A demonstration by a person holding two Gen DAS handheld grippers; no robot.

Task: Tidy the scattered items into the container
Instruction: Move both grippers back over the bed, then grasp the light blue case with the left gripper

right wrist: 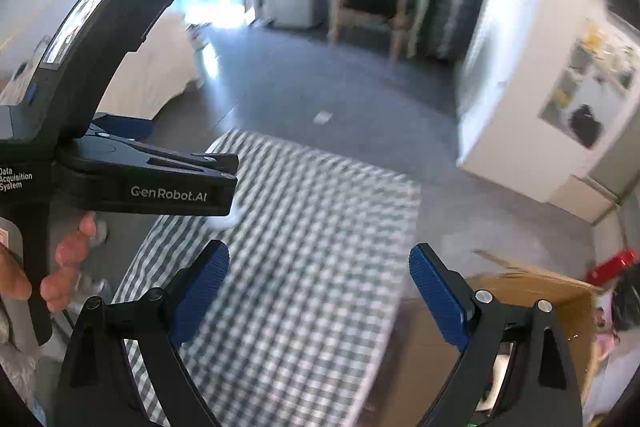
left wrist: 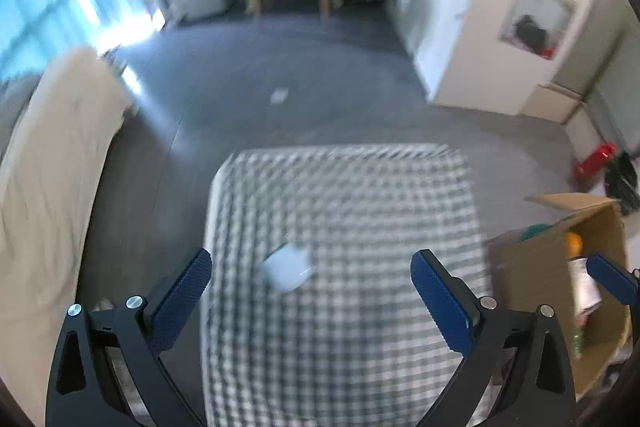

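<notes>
I see both sets of fingers spread, empty: left gripper (left wrist: 311, 291), right gripper (right wrist: 319, 291). Pale object (left wrist: 287, 268) lies between left fingers on checkered cloth (left wrist: 360, 195); cardboard box (left wrist: 560, 267) right.

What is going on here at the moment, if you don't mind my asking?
A person is tidying up with a handheld gripper in each hand. Both the left gripper and the right gripper are open and empty above a checkered cloth on the floor. One small pale blue-white item lies on the cloth, blurred. The cardboard box beside the cloth already holds several things, including something orange.
</notes>
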